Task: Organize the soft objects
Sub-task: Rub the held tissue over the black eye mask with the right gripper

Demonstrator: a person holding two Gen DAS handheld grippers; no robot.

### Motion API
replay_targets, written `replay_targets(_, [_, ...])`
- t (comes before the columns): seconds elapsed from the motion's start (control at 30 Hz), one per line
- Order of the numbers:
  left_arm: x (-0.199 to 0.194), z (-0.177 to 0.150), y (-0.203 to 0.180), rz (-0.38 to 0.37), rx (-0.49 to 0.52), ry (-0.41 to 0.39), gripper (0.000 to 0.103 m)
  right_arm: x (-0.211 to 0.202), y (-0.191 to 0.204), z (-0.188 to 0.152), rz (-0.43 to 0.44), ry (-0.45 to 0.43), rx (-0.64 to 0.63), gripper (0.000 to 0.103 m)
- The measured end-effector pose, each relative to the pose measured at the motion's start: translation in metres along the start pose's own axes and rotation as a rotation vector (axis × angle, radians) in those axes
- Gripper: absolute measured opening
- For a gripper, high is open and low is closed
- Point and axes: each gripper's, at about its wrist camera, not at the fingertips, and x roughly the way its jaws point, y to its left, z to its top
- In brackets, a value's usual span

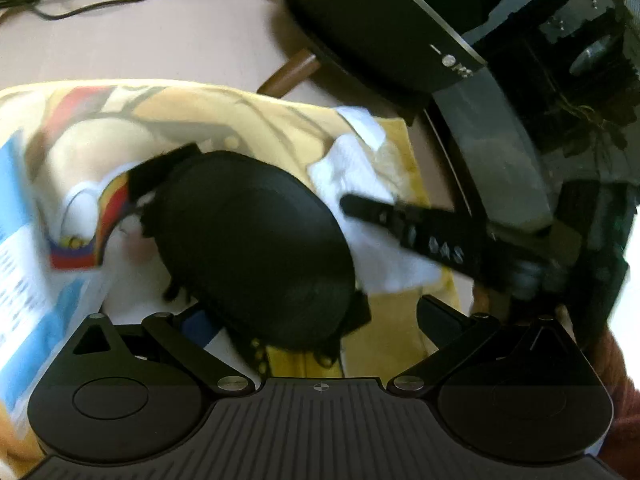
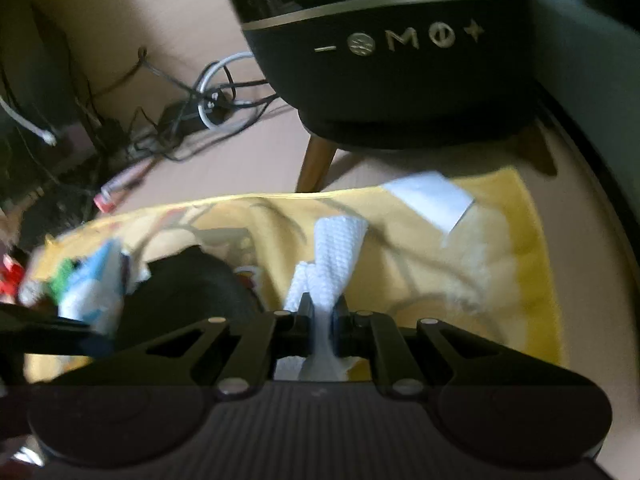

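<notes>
On the yellow towel [image 2: 512, 248], spread over a beige surface in front of a black appliance [image 2: 400, 60] on wooden legs, the sorting is mid-way: the right gripper [image 2: 322, 320] has its jaws pinched together on a white cloth [image 2: 340, 240], which rises from between the fingers as a twisted strip and trails over the towel. By my reading this is the lift-and-move step for that cloth. Next it needs carrying clear of the towel's folds to wherever the soft things are being gathered, without dragging the towel along; where that place is I cannot tell. The right gripper sits low and nearly level, pointing toward the appliance. Seen from the left wrist, the left gripper [image 1: 392, 312] stands spread wide and holds nothing, tilted down over a black oval case [image 1: 256, 248] that lies on the towel just left of the cloth. The case lies partly between its fingers, though contact is unclear through the blur. Beside the case sit a blue-and-white packet [image 1: 24, 272] and a small coloured item. Cables [image 2: 192, 112] tangle well behind.
</notes>
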Motion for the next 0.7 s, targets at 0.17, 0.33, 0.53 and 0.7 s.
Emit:
replay_targets(0.17, [-0.003,0.009,0.005,-0.046,-0.056,-0.041,0.103,-0.018,0.009,-0.001,0.073,-0.087,0.033,0.010])
replay_targets(0.33, [-0.020,0.003,0.021,-0.044,-0.119,-0.066,0.103,-0.027,0.026,-0.002,0.273,-0.070,0.041,0.008])
replay_targets(0.53, [-0.009,-0.010,0.020,0.027,-0.103,-0.035,0.103,-0.005,0.026,-0.014,0.299,0.069,0.064,0.008])
replay_targets(0.7, [-0.009,-0.012,0.013,0.062,-0.093,-0.035,0.103,-0.008,0.025,-0.027,0.166,0.097,-0.027,0.008])
